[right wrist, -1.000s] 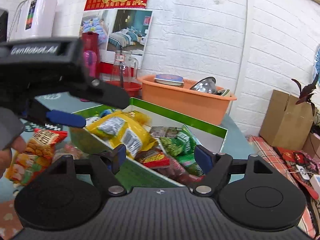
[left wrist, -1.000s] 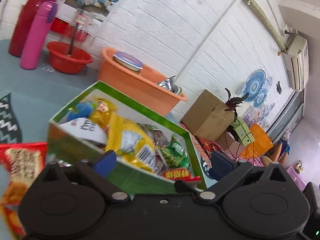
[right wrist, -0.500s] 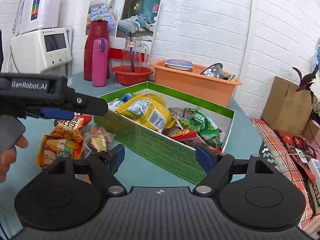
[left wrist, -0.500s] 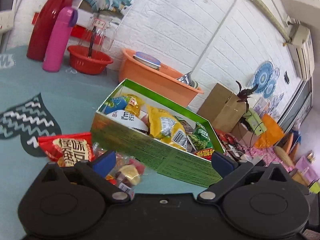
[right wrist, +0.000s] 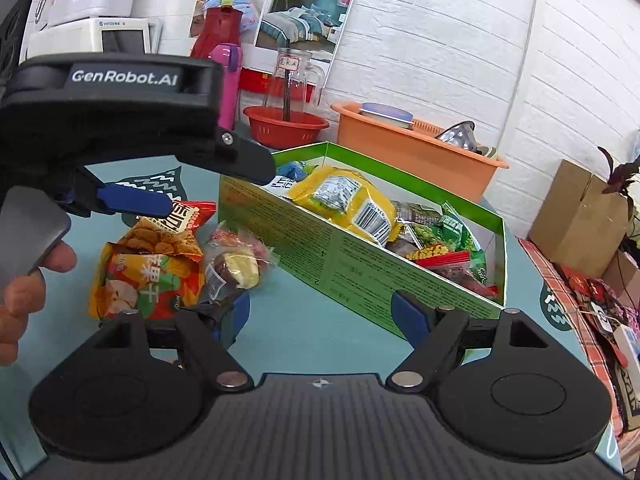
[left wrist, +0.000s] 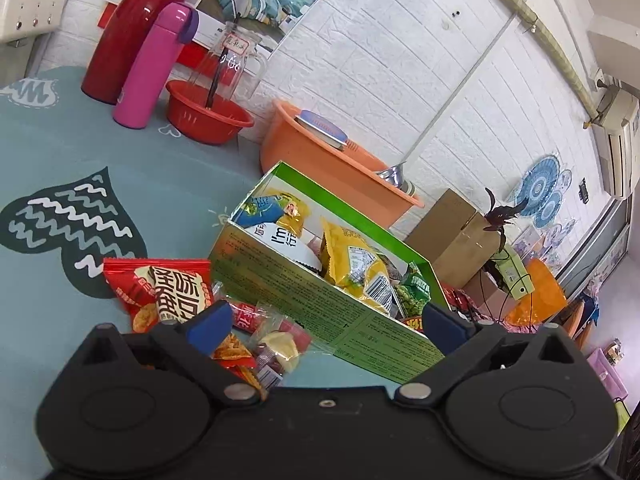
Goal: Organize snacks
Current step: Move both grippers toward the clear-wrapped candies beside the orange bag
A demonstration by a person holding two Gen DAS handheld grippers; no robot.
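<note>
An open green box (left wrist: 304, 300) (right wrist: 360, 268) lies on the teal table, filled with a yellow packet (left wrist: 356, 268) (right wrist: 344, 200), green pea packs (right wrist: 452, 228) and other snacks. To its left lie a red packet (left wrist: 168, 288) (right wrist: 188, 216), an orange fruit-chip pack (right wrist: 144, 280) and a clear candy bag (left wrist: 276, 344) (right wrist: 236, 264). My left gripper (left wrist: 326, 320) is open and holds nothing; it hangs over the loose packets at the box's near wall. One blue finger (right wrist: 132, 200) of it shows above the red packet. My right gripper (right wrist: 322, 314) is open and empty, in front of the box.
At the back stand a red flask (left wrist: 132, 28), a pink bottle (left wrist: 154, 64), a red basin with a glass jar (left wrist: 208, 116) and an orange tub of dishes (left wrist: 320, 160). A cardboard box (right wrist: 576, 216) sits beyond the table's right edge. A hand (right wrist: 24, 288) holds the left tool.
Both grippers have drawn back from over the box. The left one moved left and lower, so the loose packets now lie under it. Both stayed open.
</note>
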